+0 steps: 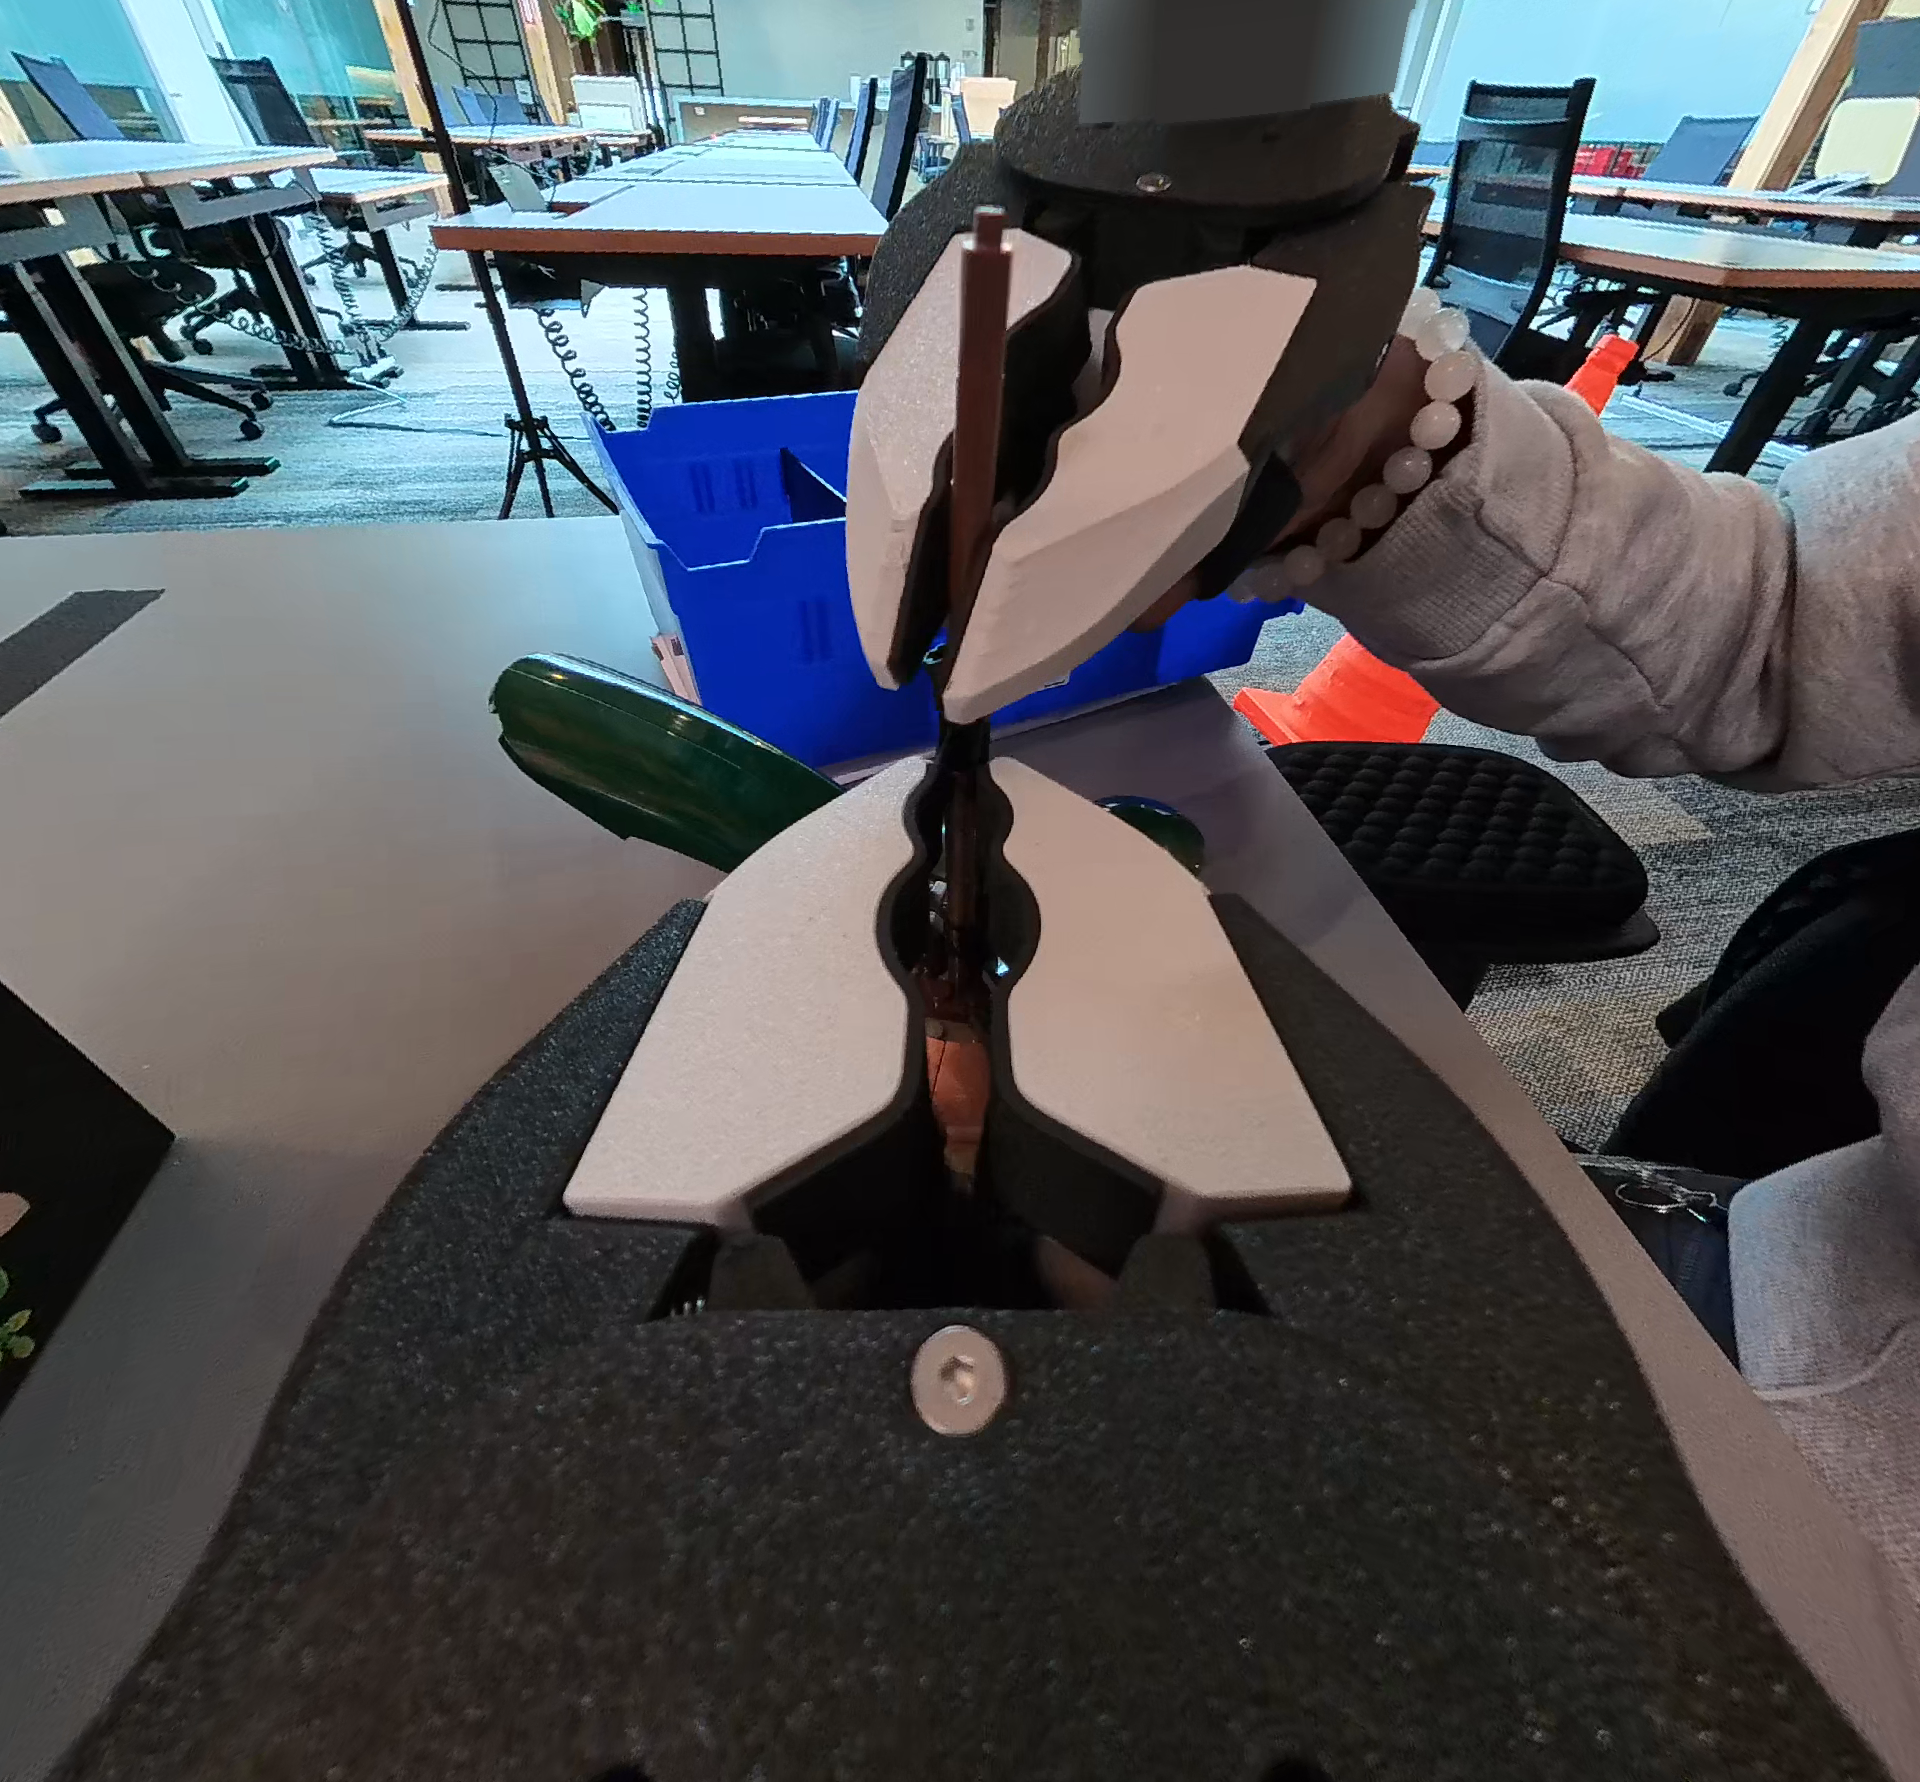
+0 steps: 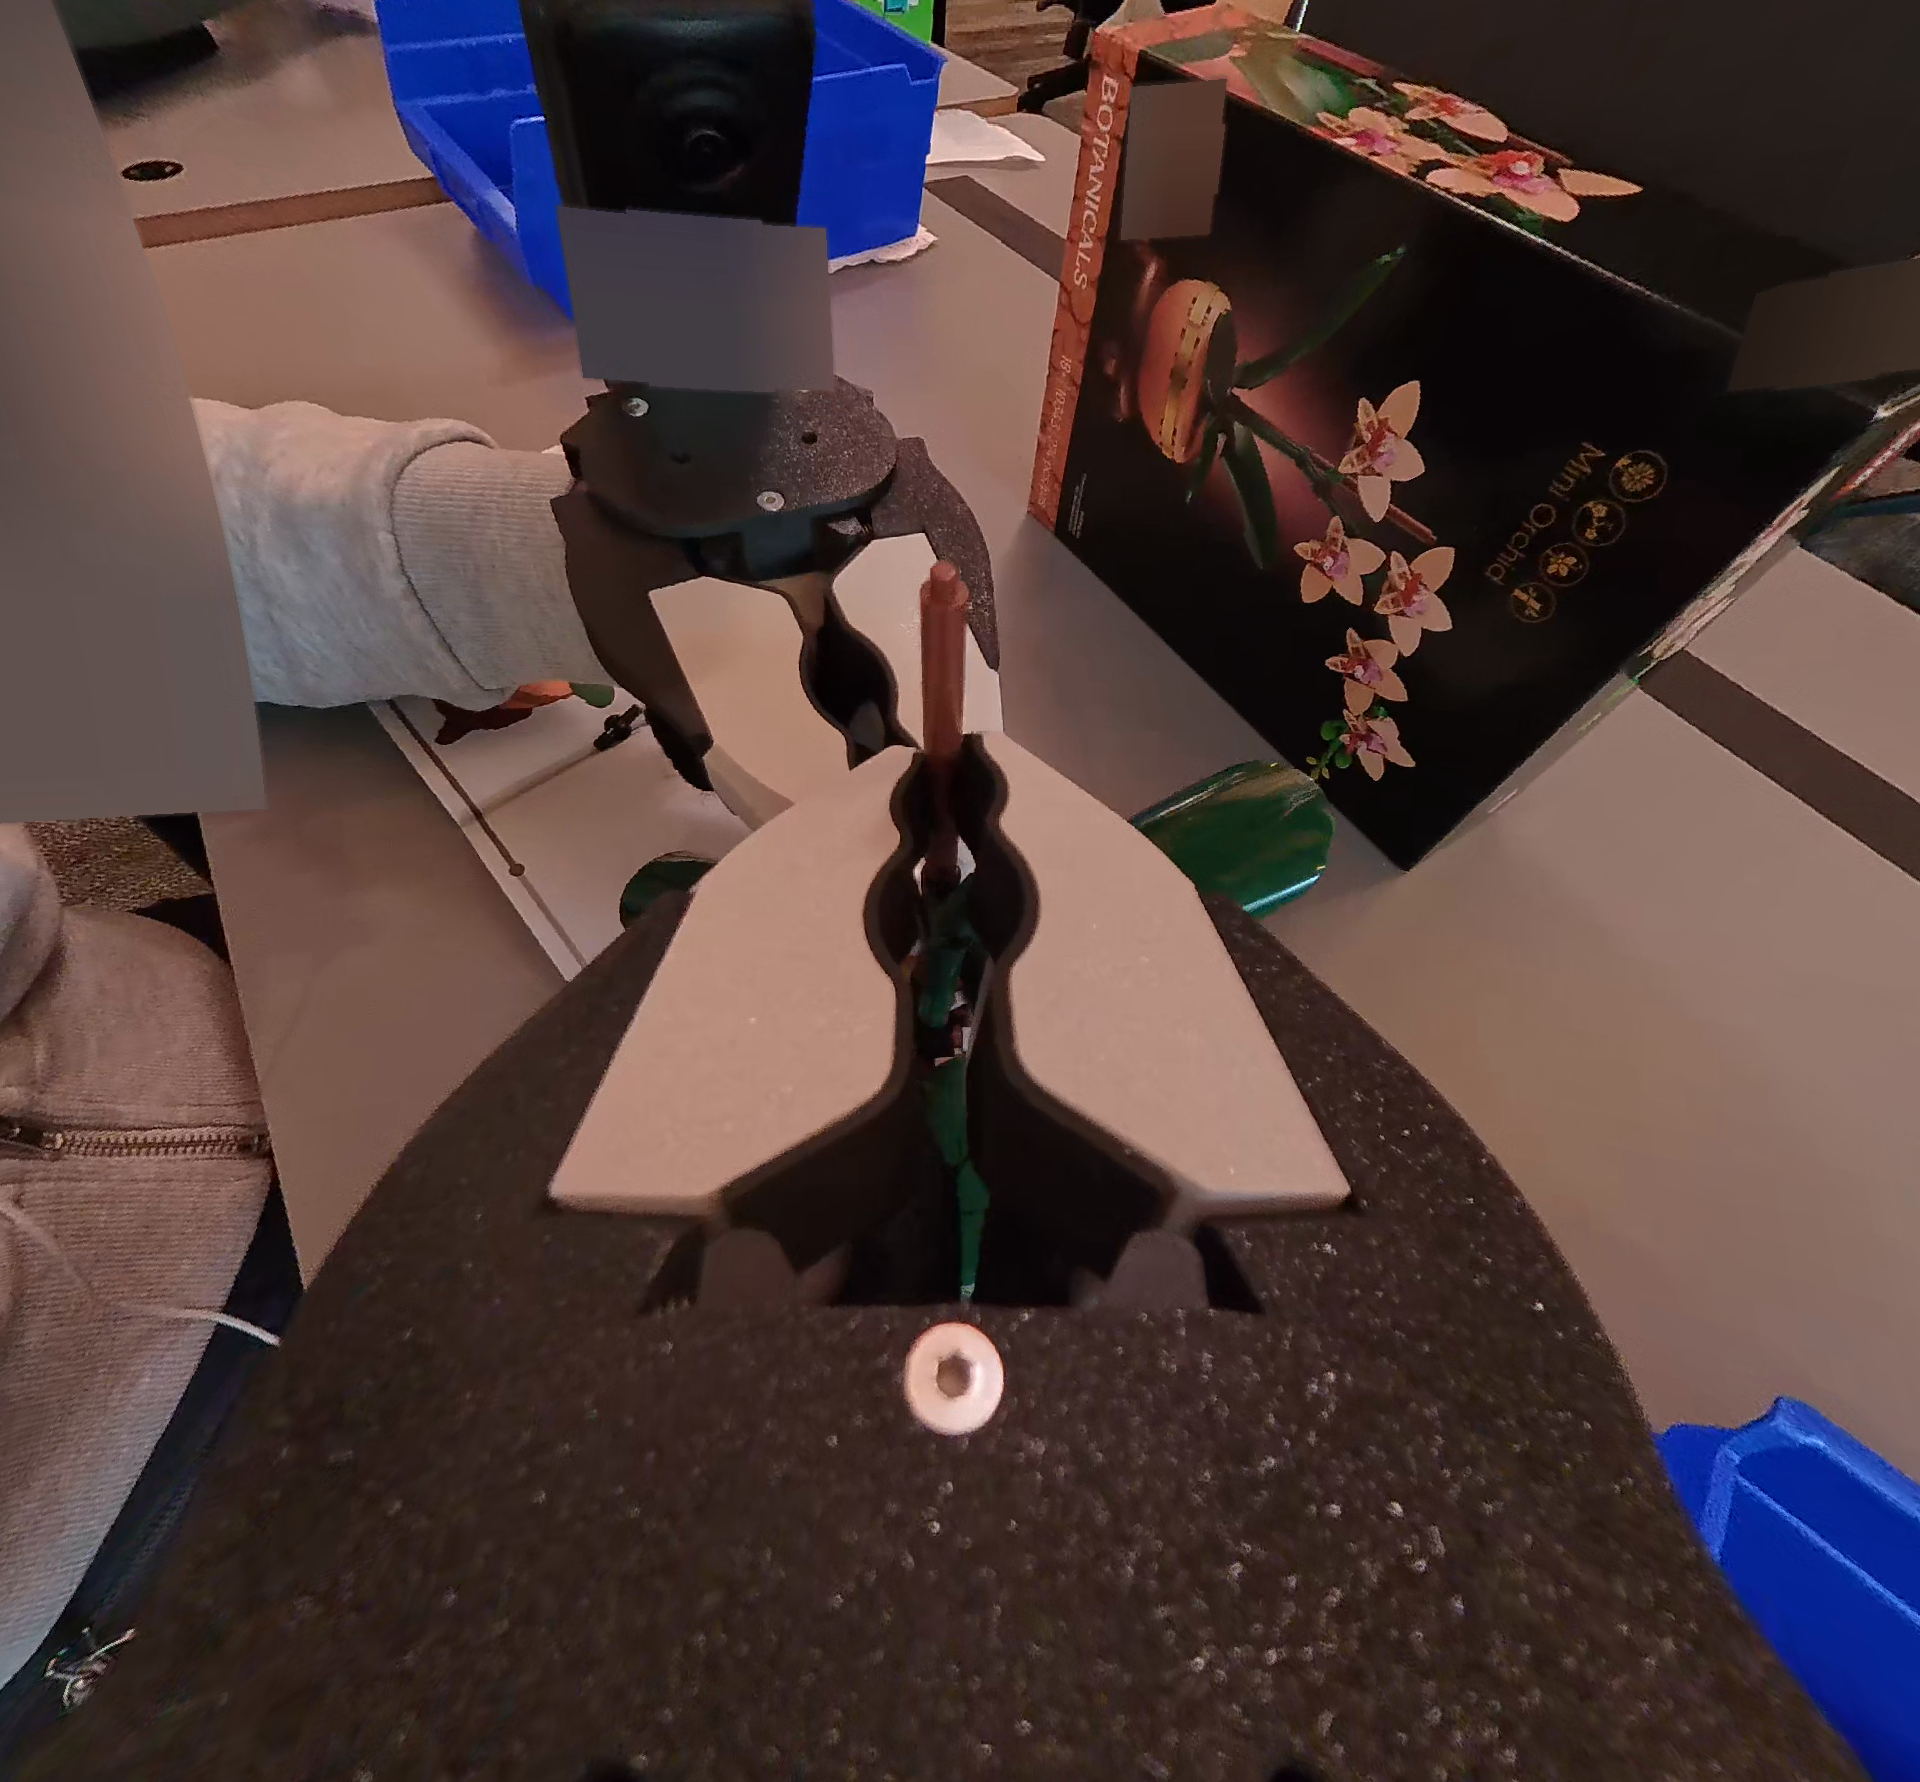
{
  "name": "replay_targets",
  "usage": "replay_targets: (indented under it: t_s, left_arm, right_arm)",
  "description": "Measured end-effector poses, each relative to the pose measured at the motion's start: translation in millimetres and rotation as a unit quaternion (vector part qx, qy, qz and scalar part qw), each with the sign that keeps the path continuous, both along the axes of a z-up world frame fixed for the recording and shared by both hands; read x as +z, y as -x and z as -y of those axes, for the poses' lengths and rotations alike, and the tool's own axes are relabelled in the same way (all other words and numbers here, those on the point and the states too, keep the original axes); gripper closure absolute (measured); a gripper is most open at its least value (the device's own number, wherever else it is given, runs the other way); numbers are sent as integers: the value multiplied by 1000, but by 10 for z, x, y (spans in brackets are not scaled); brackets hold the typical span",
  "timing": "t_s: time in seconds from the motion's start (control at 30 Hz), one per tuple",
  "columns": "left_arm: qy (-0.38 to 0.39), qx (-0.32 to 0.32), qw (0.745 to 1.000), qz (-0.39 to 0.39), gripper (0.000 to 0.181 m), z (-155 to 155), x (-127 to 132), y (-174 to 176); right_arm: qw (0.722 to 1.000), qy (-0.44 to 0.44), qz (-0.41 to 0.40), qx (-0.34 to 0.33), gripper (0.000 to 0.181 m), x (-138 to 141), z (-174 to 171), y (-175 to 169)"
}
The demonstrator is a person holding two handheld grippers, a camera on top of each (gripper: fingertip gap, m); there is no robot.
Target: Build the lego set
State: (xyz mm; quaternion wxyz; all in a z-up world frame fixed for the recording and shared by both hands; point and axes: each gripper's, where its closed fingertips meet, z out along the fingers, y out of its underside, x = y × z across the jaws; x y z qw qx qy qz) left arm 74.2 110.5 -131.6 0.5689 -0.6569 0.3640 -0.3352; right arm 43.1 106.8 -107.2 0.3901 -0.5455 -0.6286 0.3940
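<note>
- My left tongs (image 1: 961, 797) are shut tight on the bottom part of a thin brown rod (image 1: 975, 444), in the middle of the left wrist view.
- My right tongs (image 2: 940, 776) are shut on the same stem, near its green part (image 2: 940, 989), in the middle of the right wrist view.
- The top of the rod sticks up past my right tongs, and nothing is on its tip yet.
- I think I am joining the brown rod to the green stem right now.
- Two big dark green leaves lie on the counter (image 1: 260, 745): one (image 1: 644, 756) at middle left of the left wrist view.
- The set's box (image 2: 1403, 444) stands at upper right of the right wrist view.
- I see no flowers built yet, so a lot is left.
- A blue bin (image 1: 748, 548) sits behind the counter.
</note>
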Motion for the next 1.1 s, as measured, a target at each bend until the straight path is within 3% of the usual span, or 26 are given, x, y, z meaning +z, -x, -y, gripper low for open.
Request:
replay_targets:
  t_s: [0.13,0.17,0.2,0.3,0.4,0.5,1.1]
  left_arm:
    - [1,0,1000,2,177,0,2,1]
    - [2,-2,1000,2,177,4,3,-4]
    - [1,-2,1000,2,177,6,3,-7]
    - [1,-3,1000,3,177,6,3,-4]
    - [1,-3,1000,4,177,7,3,-4]
    - [0,-1,1000,3,177,2,3,-3]
    - [4,-5,1000,8,177,2,-1,1]
  right_arm:
    - [999,-30,-12,2,175,19,-15,-2]
    - [999,-36,-6,0,164,13,-26,-16]
    - [999,-39,-12,-11,141,41,-62,-22]
    - [995,-31,-84,-32,129,296,-132,-61]
    - [993,-41,-113,-18,142,391,-98,-80]
    - [990,-82,-114,0,174,344,-45,-65]
    - [994,-21,-103,2,177,289,34,-68]
